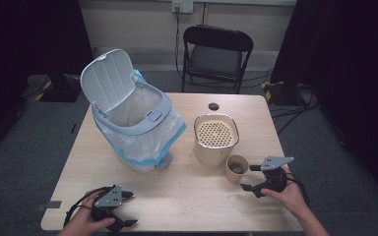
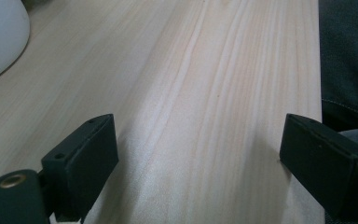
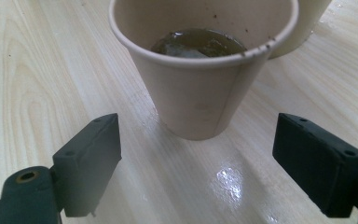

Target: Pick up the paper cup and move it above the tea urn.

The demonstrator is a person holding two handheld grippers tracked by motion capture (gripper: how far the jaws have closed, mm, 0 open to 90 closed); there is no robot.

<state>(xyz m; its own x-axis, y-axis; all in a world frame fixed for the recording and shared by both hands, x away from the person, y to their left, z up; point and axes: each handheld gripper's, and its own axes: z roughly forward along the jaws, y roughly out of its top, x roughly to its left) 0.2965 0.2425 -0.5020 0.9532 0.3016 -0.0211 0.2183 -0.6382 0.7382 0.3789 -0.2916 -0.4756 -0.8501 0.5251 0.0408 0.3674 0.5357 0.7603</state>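
Wooden table [image 3: 37, 70], beige paper cup [image 3: 200, 88] (murky dregs inside)

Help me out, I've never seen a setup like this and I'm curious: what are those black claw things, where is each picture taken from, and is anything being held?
A person sits at a wooden table and holds a hand tool with two black jaws in each hand: the left gripper and the right gripper. The wide picture comes from a camera above the table. The other two come from small cameras riding on the grippers, looking out between their jaws.

On the table stand a white bin with its lid up and a plastic liner inside, a cream container with a perforated top, and a paper cup holding a brownish liquid.

Nothing is held. The left gripper's jaws stand open over bare wood. The right gripper's jaws stand open too, with the cup just ahead of them and apart from them.
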